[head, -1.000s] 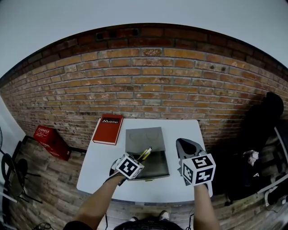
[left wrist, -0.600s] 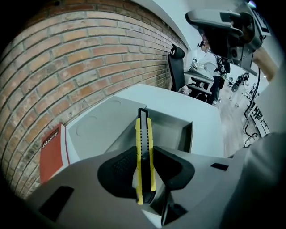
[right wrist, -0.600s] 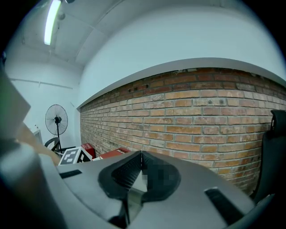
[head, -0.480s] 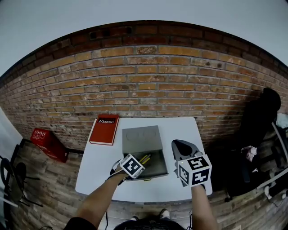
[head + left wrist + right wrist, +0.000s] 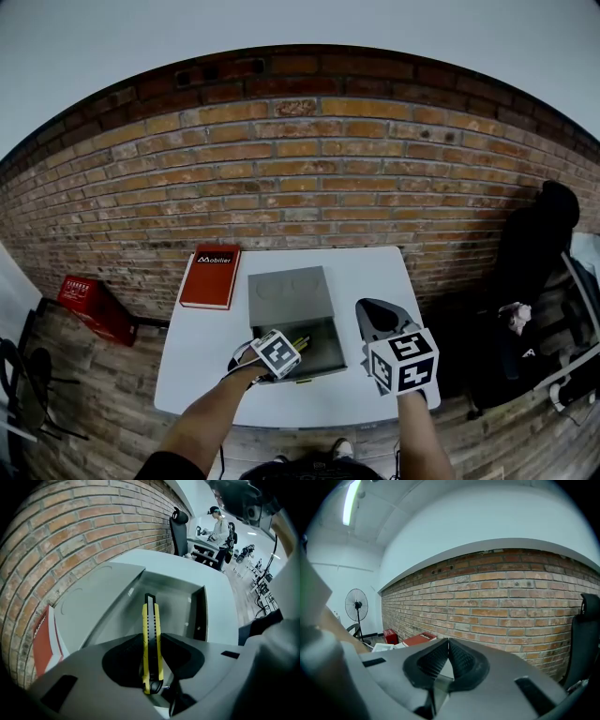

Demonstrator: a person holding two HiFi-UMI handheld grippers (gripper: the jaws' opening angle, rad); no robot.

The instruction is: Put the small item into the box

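Left tongs (image 5: 151,660) clamped on the tail of a yellow utility knife (image 5: 150,625), long axis in line with the jaws, tip pointing forward and down into the open box (image 5: 323,349) on the desk (image 5: 202,366). Knife over the tray, whether touching its floor not clear; lid (image 5: 289,298) open behind, toward the brick wall (image 5: 300,187). Left forearm extended from the near edge, low. Right tongs (image 5: 446,656) pressed together, empty, just right of the box. Judged remaining: lowering and release.

I count one grey box (image 5: 291,296), one yellow knife (image 5: 152,634) above it, and one red book (image 5: 210,278) left of the box.
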